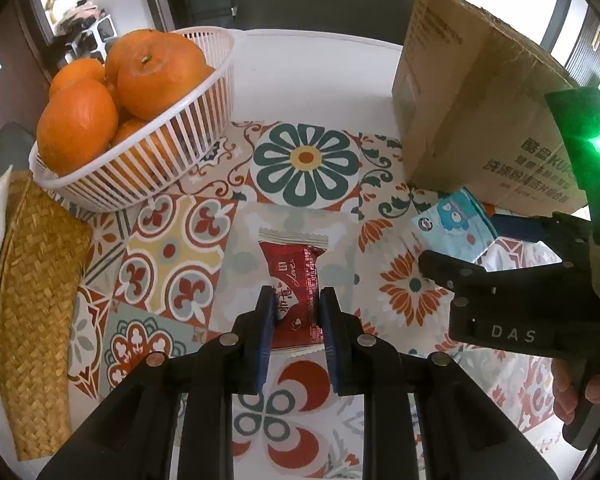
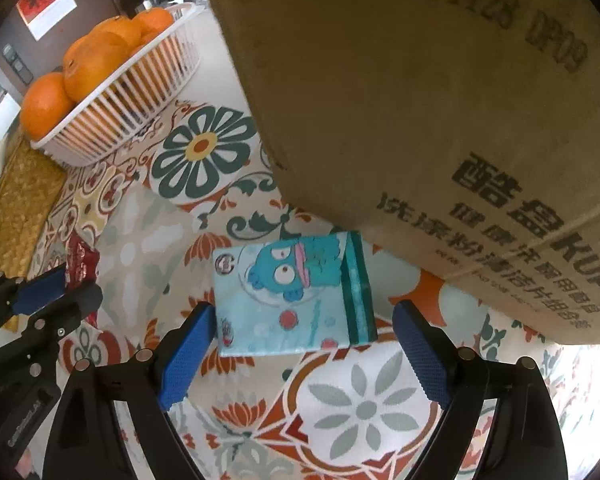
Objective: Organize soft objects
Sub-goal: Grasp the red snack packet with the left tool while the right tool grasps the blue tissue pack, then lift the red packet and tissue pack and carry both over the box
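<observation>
Brimming white basket of oranges

A home dining area. At the upper left, a white basket of oranges sits on a bench under a floral patterned cloth; a woven mat lies at the left edge, and a chair back and cluttered shelves line the top.
</observation>
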